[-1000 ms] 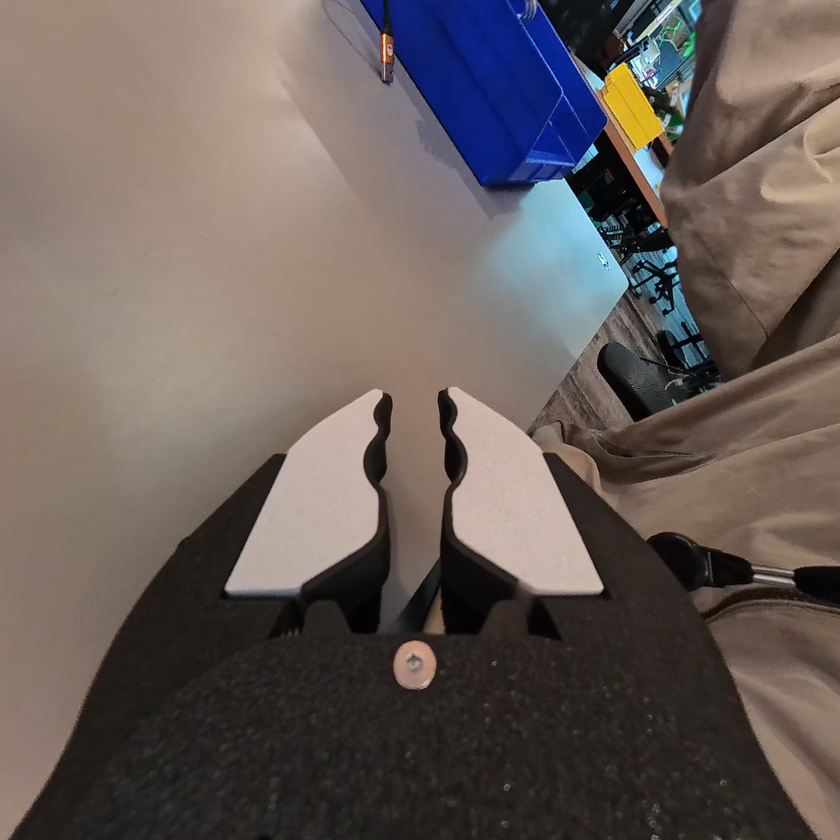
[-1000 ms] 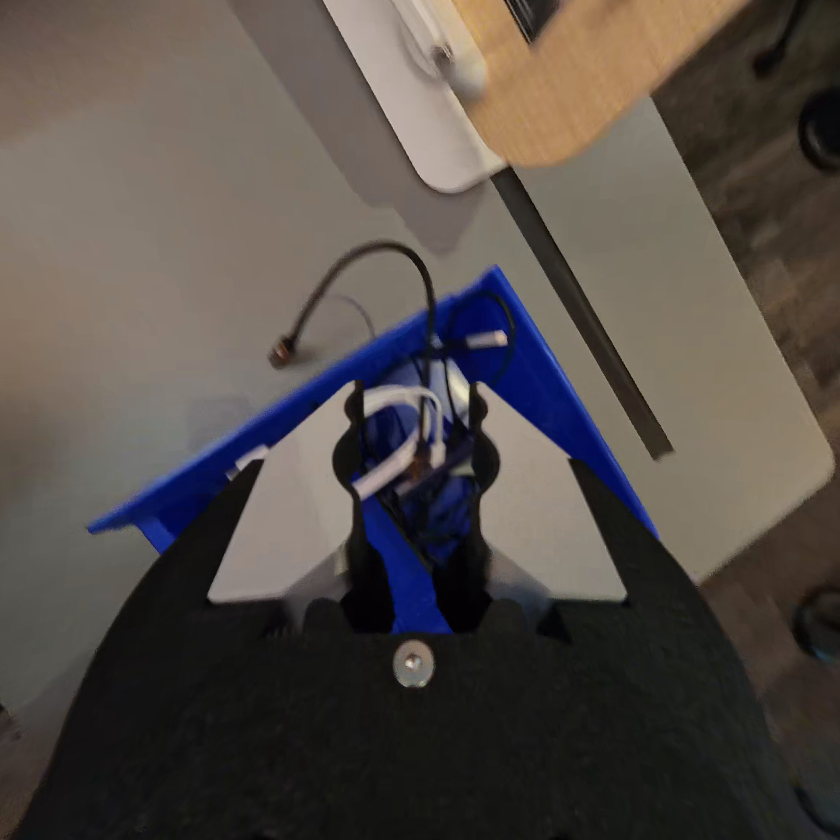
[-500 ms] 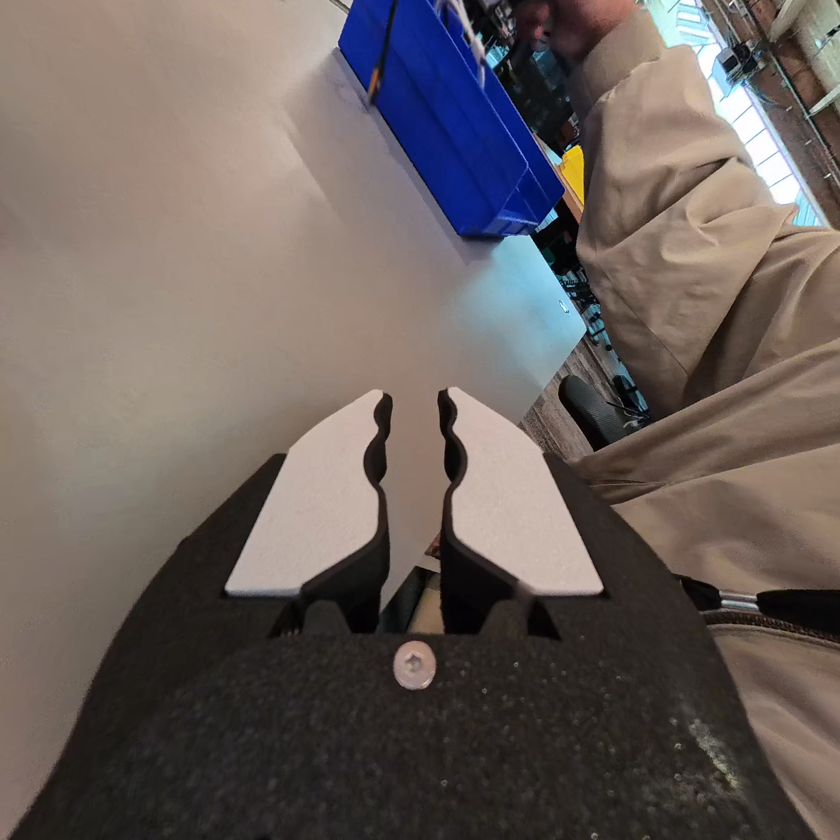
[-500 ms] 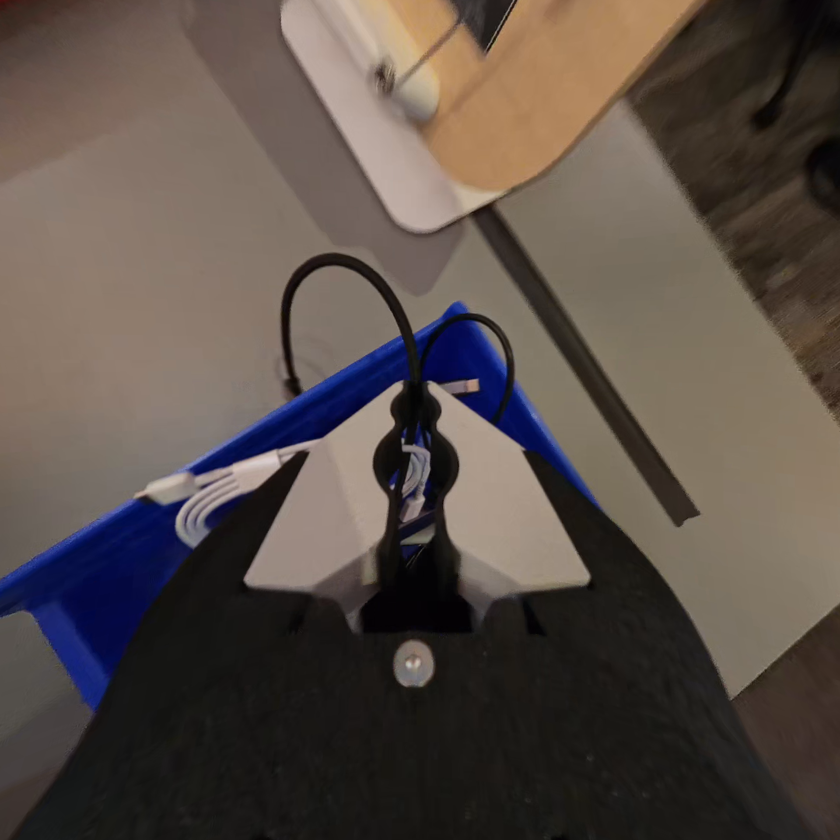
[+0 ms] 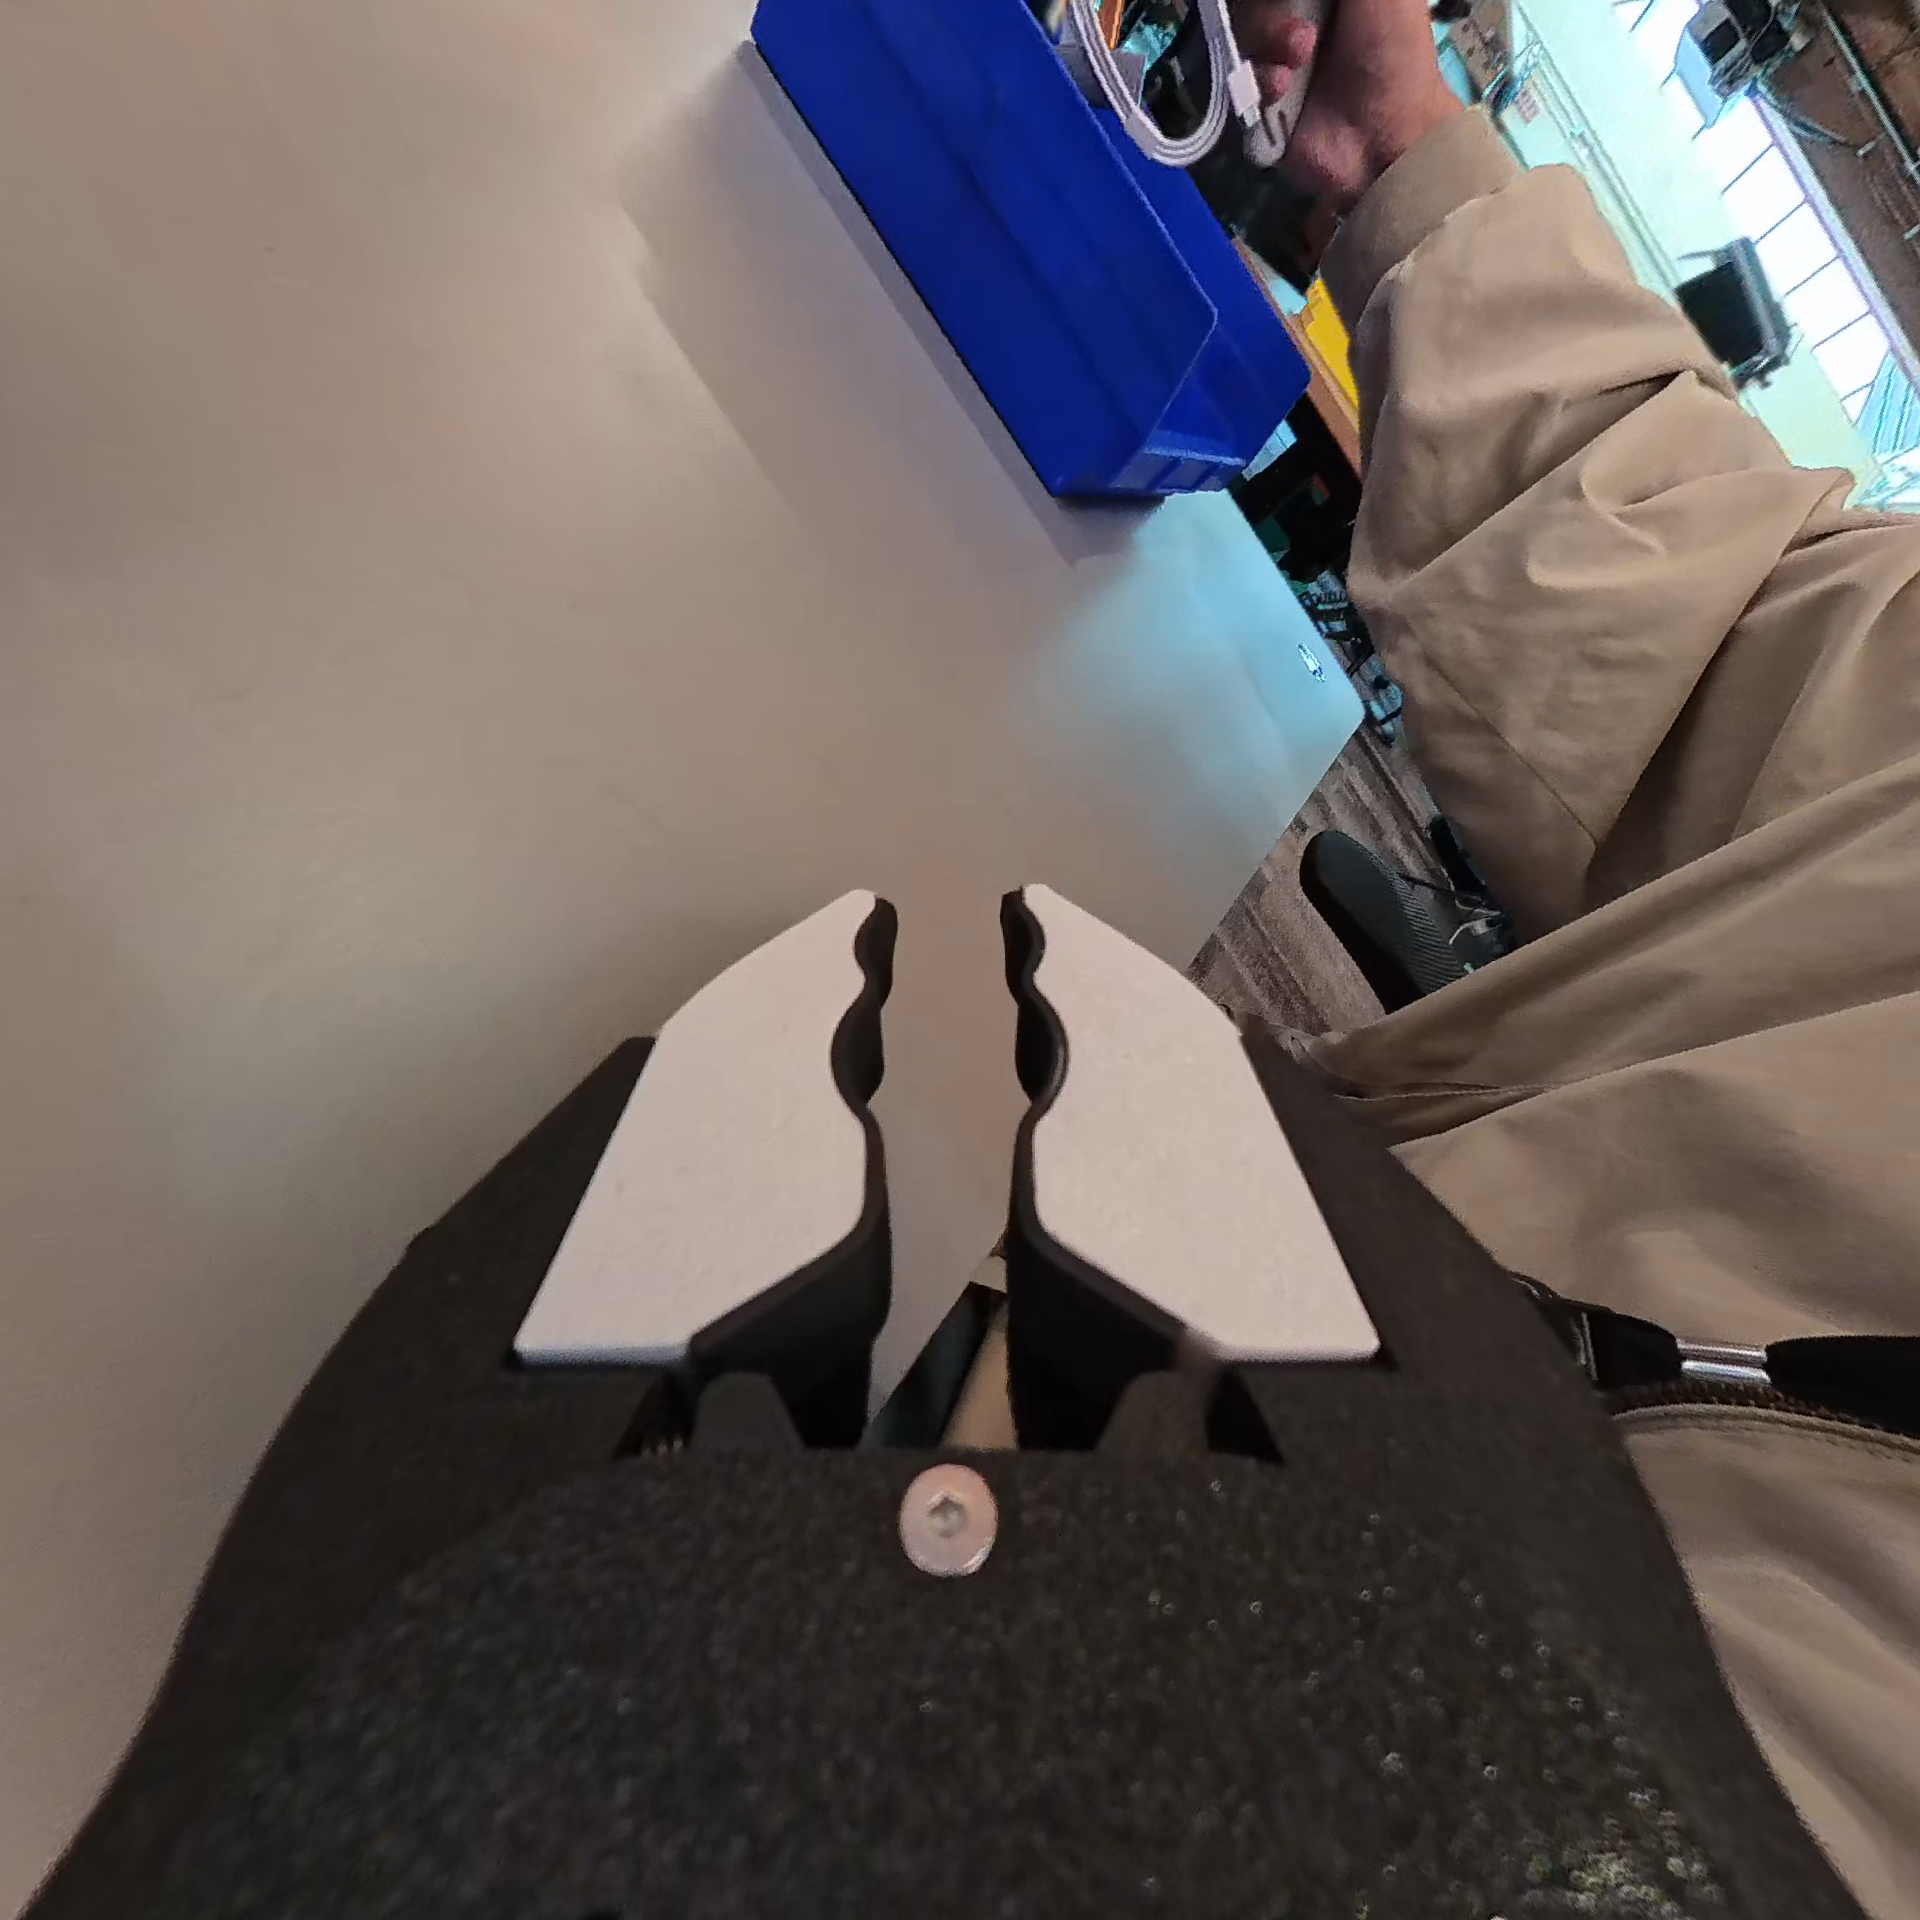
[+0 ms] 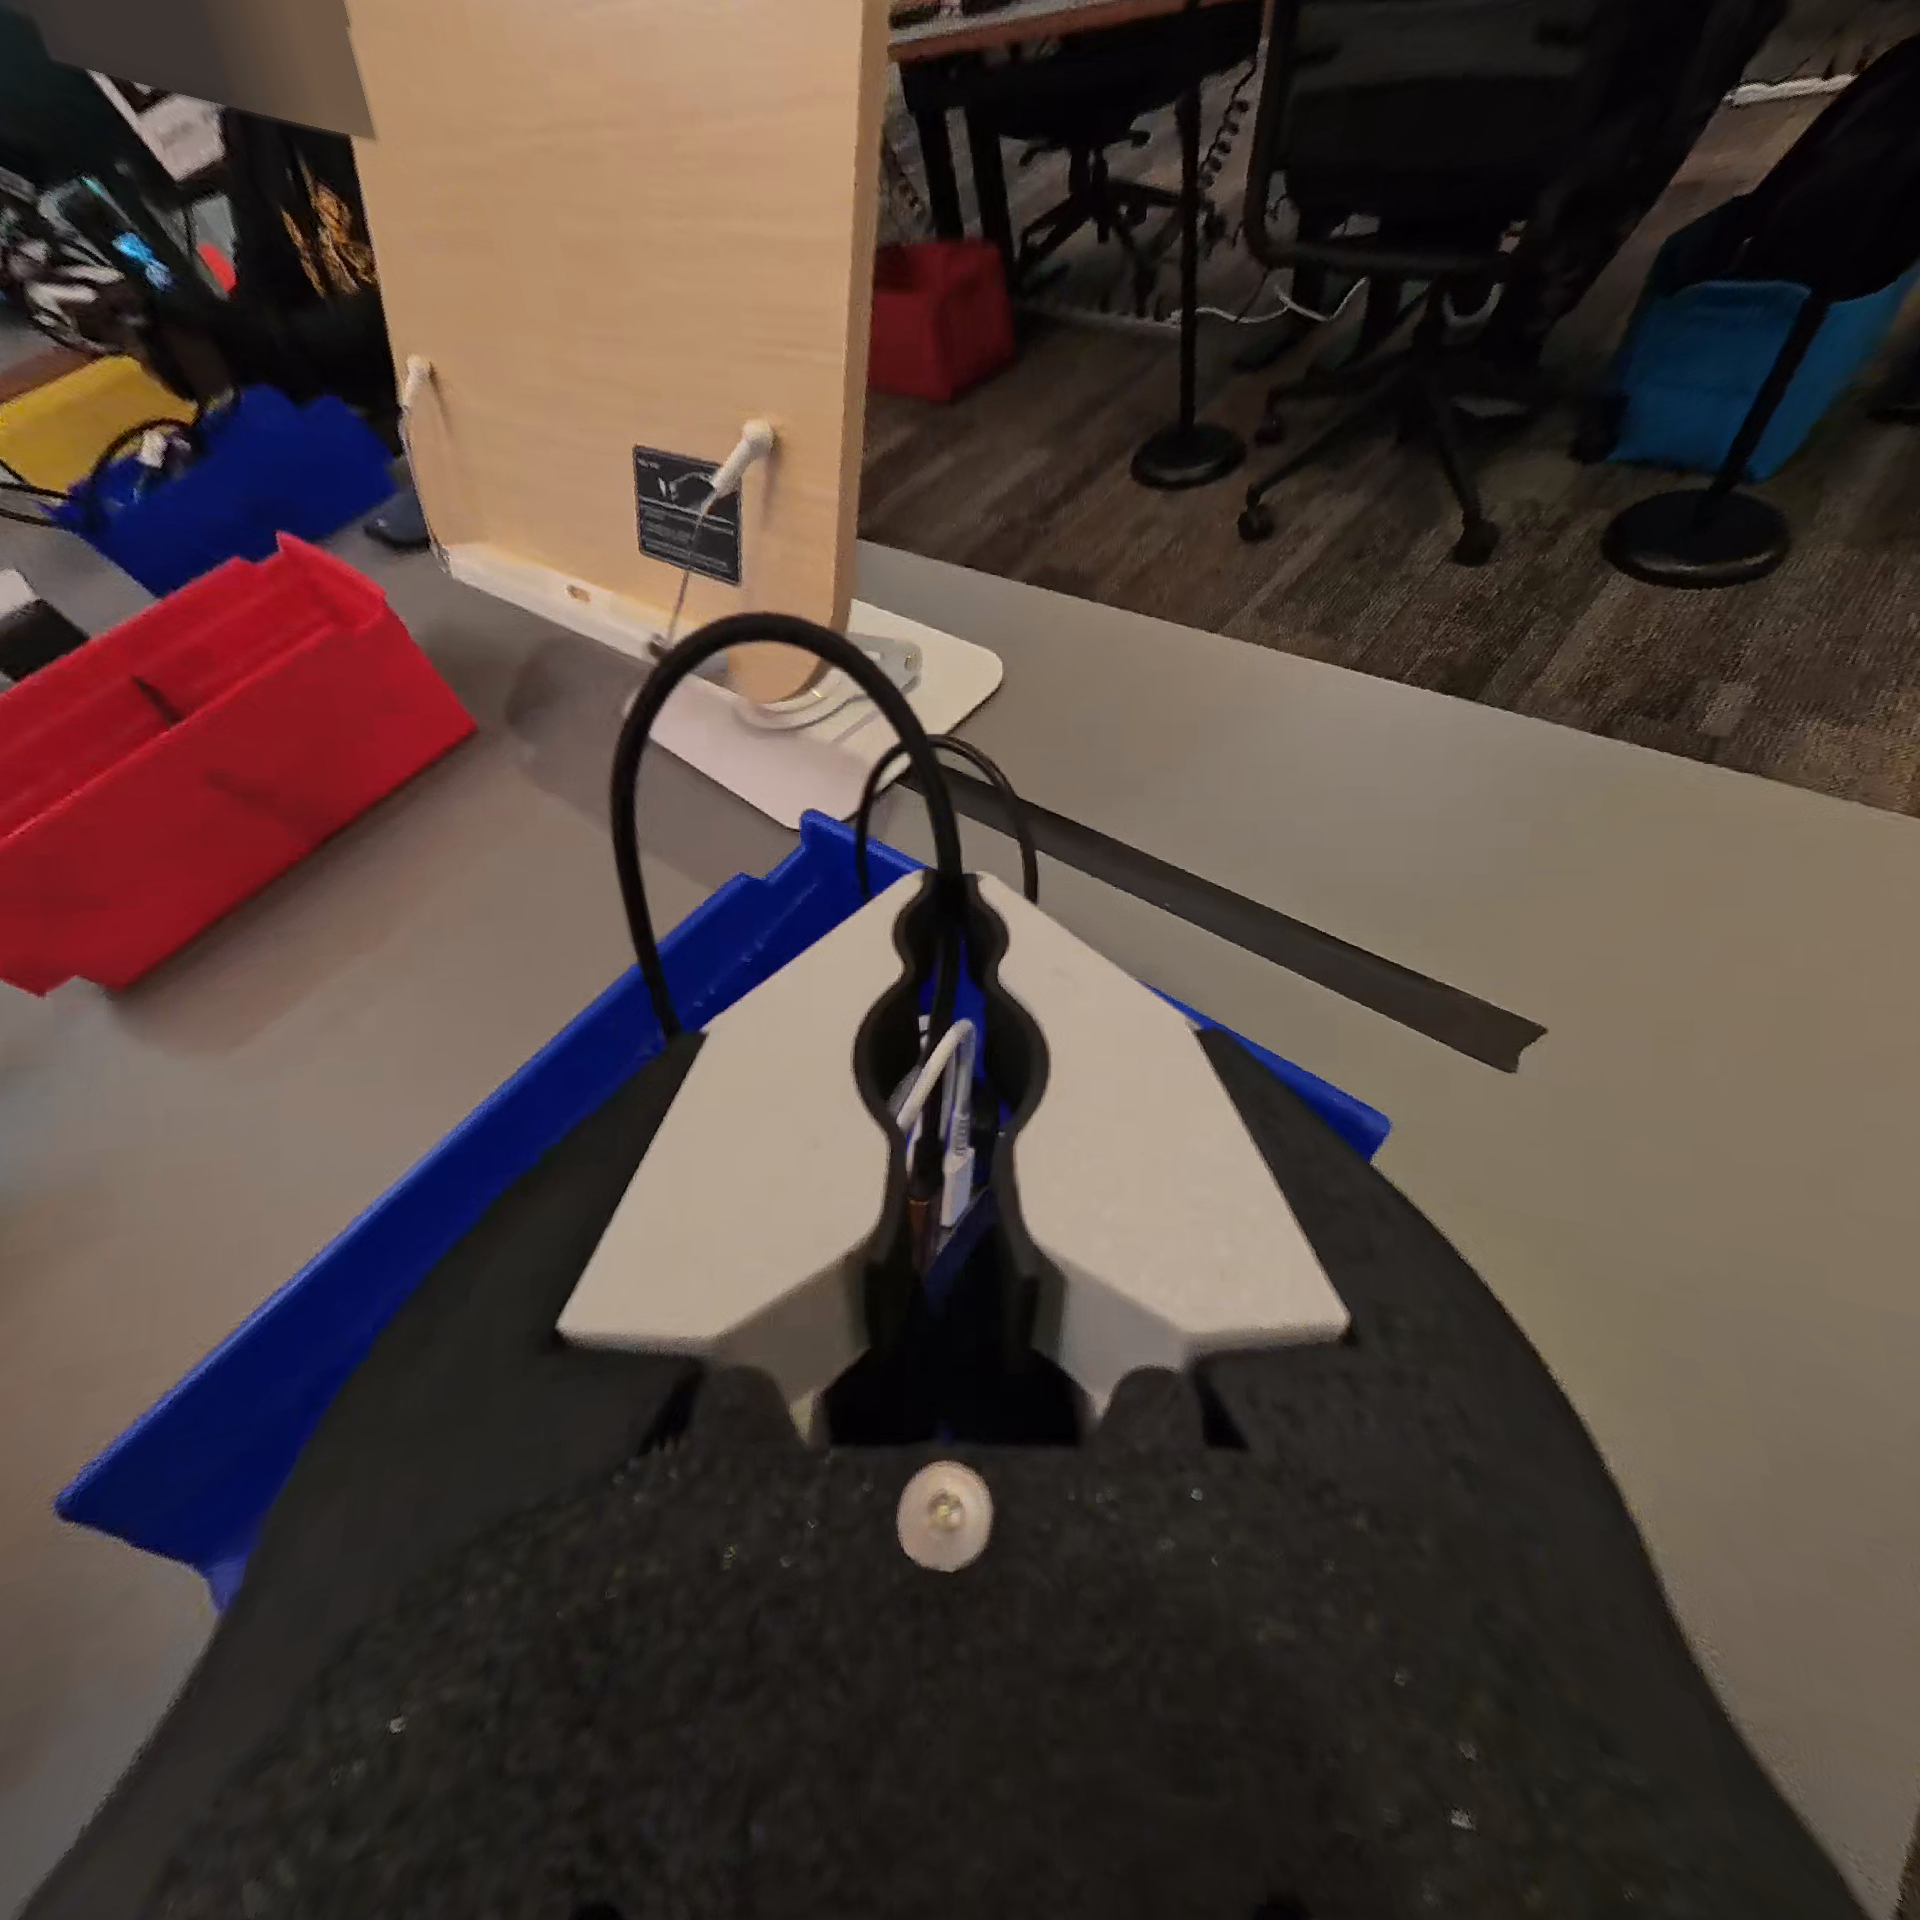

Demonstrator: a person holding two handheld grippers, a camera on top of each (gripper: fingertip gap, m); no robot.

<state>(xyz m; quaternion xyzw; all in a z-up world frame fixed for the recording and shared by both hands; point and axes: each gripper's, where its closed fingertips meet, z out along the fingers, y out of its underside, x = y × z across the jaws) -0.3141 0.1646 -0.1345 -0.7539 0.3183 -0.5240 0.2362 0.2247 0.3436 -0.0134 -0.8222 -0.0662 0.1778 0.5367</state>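
My right gripper (image 6: 948,894) is shut on a black cable (image 6: 727,665) that loops up above its fingertips. White cables (image 6: 940,1070) show in the gap between its fingers. It is over a blue bin (image 6: 520,1143) on the grey table (image 6: 1455,1039). My left gripper (image 5: 940,914) is open and empty, low over the table (image 5: 416,623) near its edge. In the left wrist view the blue bin (image 5: 1039,260) stands far ahead, and a coiled white cable (image 5: 1174,114) hangs above it beside a hand (image 5: 1340,94).
A red bin (image 6: 208,748) sits at the left, with another blue bin (image 6: 229,488) behind it. A wooden panel (image 6: 623,291) stands on a white base (image 6: 831,727). A black strip (image 6: 1247,935) lies across the table. A beige sleeve (image 5: 1610,623) fills the right. My right fingertips sit around 60 cm from my left ones.
My right gripper closed on the cables in the blue bin and rose with them, tilting up to look across the table. My left gripper stayed open and only tilted a little.
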